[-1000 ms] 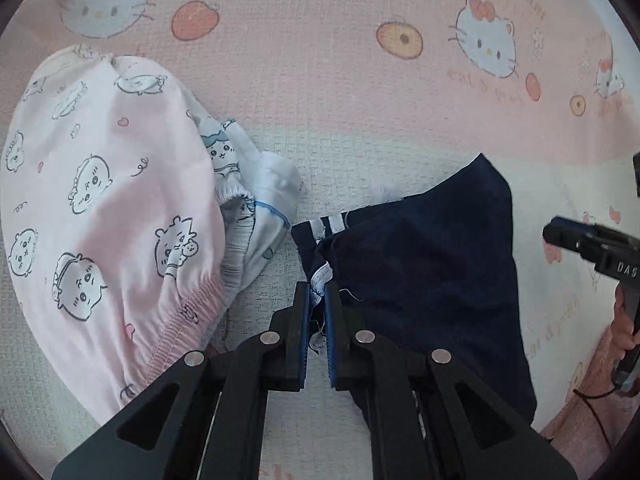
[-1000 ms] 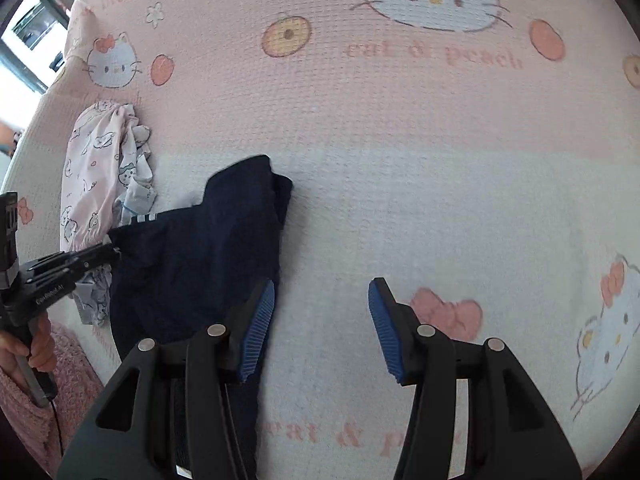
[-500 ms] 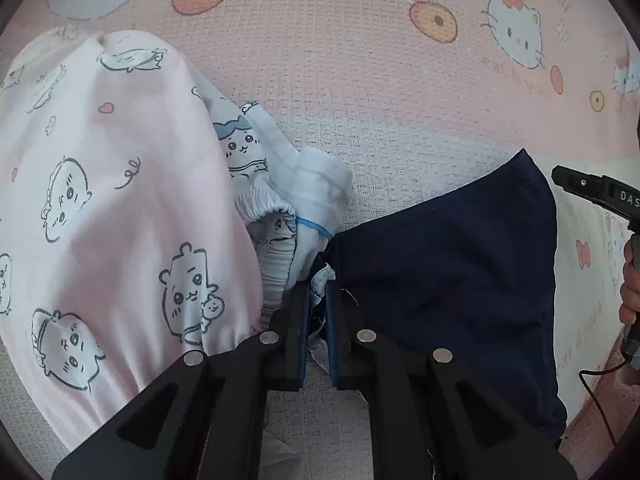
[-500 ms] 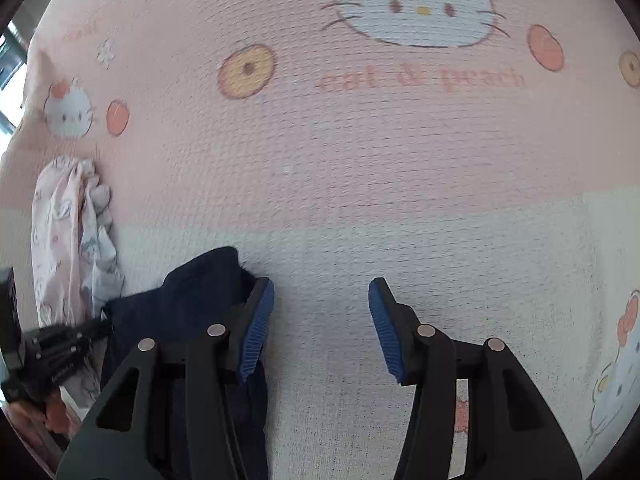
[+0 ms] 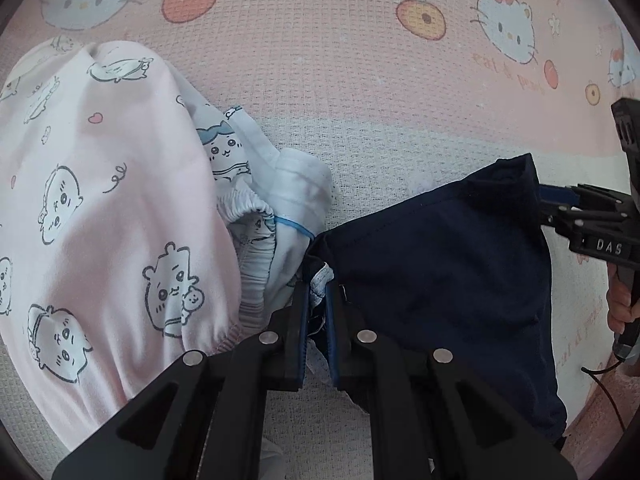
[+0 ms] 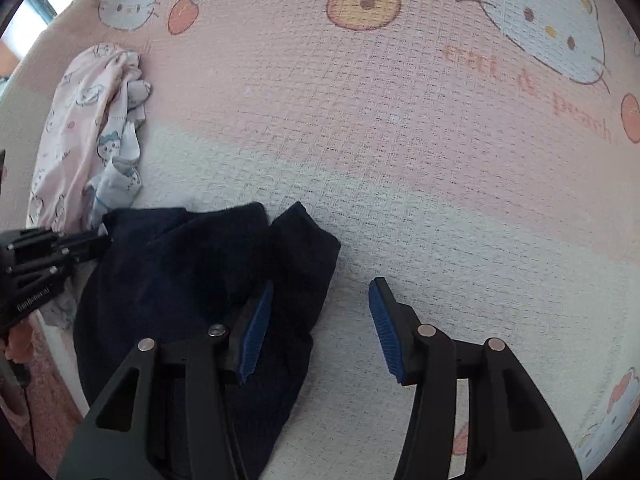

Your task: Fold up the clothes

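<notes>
A navy garment (image 5: 440, 280) lies crumpled on the blanket. My left gripper (image 5: 318, 292) is shut on its left corner, where a white label shows between the pads. In the right wrist view the same navy garment (image 6: 192, 264) spreads at the lower left, with the left gripper (image 6: 98, 242) at its left edge. My right gripper (image 6: 324, 292) hovers over the garment's right edge; its jaws are opening and press on nothing. The cloth lies under its left finger (image 6: 256, 328). From the left wrist view, the right gripper (image 5: 548, 200) sits at the garment's far right corner.
A pink printed garment (image 5: 100, 220) and a white-blue one (image 5: 288, 188) are piled just left of the navy piece. The pink and cream cat-print blanket (image 6: 400, 120) covers the whole surface. A person's hand (image 5: 620, 304) holds the right gripper's handle.
The right gripper has swung in and down to the navy garment's right edge. The left gripper keeps its grip on the corner, with the pink pile now looming closer.
</notes>
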Available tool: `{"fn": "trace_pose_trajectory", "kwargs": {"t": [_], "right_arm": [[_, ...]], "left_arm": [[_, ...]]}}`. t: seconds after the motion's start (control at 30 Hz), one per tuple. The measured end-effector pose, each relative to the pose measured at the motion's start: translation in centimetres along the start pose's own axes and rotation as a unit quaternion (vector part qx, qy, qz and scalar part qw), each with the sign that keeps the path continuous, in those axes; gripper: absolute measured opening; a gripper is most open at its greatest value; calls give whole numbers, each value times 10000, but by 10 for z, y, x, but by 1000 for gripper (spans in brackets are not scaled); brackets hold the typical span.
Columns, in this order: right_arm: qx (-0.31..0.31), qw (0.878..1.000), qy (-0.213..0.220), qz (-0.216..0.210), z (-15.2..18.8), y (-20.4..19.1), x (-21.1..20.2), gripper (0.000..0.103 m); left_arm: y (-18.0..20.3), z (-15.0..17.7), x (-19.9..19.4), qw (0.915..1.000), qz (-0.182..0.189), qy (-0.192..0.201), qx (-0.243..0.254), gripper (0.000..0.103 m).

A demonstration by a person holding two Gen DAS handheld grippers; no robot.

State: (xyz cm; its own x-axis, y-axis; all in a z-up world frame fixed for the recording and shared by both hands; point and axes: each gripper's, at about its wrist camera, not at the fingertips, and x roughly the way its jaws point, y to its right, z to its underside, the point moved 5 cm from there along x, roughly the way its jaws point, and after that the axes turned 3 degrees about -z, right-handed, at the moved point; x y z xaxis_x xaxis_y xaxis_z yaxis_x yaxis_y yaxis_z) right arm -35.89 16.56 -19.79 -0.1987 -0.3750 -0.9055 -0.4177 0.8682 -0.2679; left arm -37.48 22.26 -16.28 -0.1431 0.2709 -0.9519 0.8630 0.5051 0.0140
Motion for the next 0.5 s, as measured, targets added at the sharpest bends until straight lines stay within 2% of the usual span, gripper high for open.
{"fn": "trace_pose_trajectory", "kwargs": {"t": [0.07, 0.13, 0.17, 0.33, 0.4, 0.5], "right_arm": [[84, 9997, 76, -236, -6, -2, 1, 53], [-80, 9998, -15, -155, -8, -8, 6, 55], [-286, 9996, -67, -36, -8, -13, 8, 57], [-1292, 9878, -563, 657, 4, -16, 7, 56], [-1187, 9874, -619, 841, 8, 3, 1, 60], [-842, 9831, -599, 1514, 12, 44, -15, 61]], "left_arm": [[1, 0, 1, 10000, 9, -2, -16, 10], [1, 2, 0, 10000, 22, -9, -21, 10], [2, 2, 1, 10000, 21, -13, -14, 10], [1, 0, 1, 10000, 57, -31, -38, 10], [0, 1, 0, 10000, 72, -34, -43, 11], [0, 2, -2, 10000, 60, -35, -46, 11]]}}
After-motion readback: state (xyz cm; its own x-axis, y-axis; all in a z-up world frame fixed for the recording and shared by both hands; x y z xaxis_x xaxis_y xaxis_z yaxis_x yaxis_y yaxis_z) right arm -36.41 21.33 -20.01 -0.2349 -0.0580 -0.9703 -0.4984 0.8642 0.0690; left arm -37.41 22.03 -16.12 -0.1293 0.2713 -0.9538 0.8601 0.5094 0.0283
